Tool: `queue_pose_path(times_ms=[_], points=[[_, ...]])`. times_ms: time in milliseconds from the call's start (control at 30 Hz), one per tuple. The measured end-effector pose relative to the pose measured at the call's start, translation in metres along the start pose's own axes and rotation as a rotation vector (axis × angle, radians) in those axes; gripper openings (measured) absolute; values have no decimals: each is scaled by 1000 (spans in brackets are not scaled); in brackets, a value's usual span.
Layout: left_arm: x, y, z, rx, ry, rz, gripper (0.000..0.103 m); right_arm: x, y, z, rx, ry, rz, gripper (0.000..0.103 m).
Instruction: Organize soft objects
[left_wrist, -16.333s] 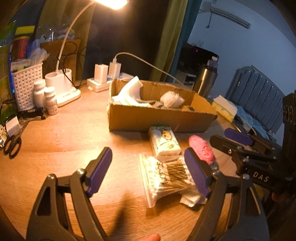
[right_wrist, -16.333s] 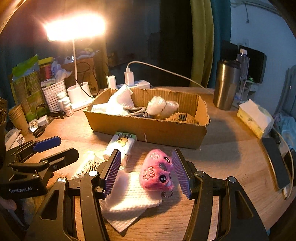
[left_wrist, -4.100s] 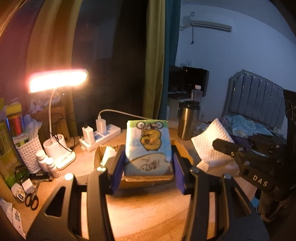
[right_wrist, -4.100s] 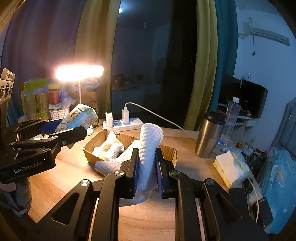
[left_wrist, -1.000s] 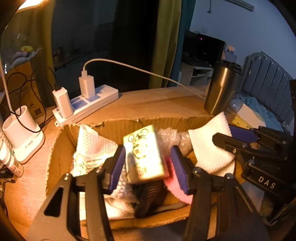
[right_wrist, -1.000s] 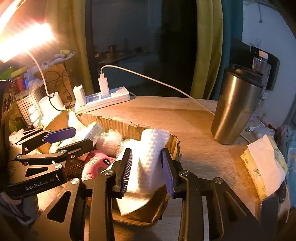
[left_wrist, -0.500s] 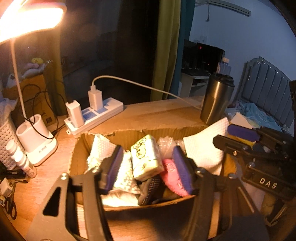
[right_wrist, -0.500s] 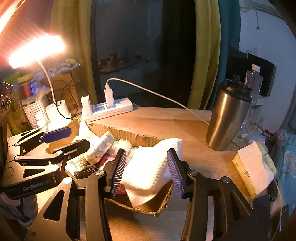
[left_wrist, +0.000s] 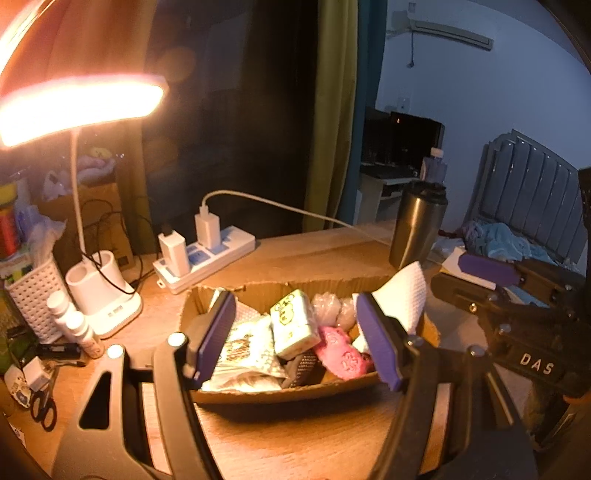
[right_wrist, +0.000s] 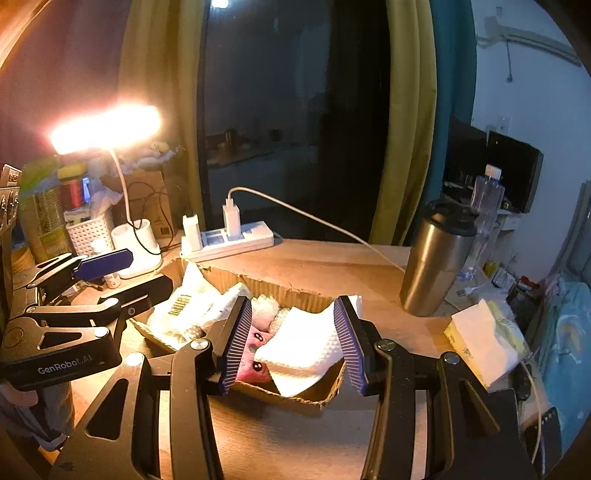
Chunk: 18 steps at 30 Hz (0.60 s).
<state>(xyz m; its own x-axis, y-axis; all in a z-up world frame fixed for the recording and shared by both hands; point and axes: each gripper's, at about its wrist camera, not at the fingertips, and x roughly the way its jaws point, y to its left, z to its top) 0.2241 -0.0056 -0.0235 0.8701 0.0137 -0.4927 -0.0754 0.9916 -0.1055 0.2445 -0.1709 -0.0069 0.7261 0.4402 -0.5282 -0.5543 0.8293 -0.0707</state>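
Both grippers hang over a cardboard box (left_wrist: 295, 393) on a wooden table (left_wrist: 317, 254); the left gripper (left_wrist: 295, 339) has its jaws apart with nothing clamped, its purple pads framing the box contents from above; the tissue pack (left_wrist: 293, 325) lies free in the box, tilted, beside a pink plush (left_wrist: 341, 354) and clear of both pads. The jaws of each gripper have just been opening; the right gripper (right_wrist: 291, 341) stands part open, its ribbed pads either side of a white towel (right_wrist: 304, 345) that rests in the box's near end, draped over the rim; the pads do not press on it. Also in the box: a white packet with a barcode (right_wrist: 188, 308), 2 crinkled clear wads (left_wrist: 334, 306), a dark mesh item (left_wrist: 301, 371). Behind the box sit a power strip (left_wrist: 205, 260) with 2 chargers, a lit desk lamp (left_wrist: 81, 107), and a steel tumbler (right_wrist: 432, 258); a tissue stack (right_wrist: 480, 341) lies to the right.
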Motion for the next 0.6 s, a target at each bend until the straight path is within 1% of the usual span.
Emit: queue_pose_path(times_ms=[600], points=[[-70, 6, 7, 7, -117, -9, 69, -59, 29, 8, -34, -83, -30, 49]])
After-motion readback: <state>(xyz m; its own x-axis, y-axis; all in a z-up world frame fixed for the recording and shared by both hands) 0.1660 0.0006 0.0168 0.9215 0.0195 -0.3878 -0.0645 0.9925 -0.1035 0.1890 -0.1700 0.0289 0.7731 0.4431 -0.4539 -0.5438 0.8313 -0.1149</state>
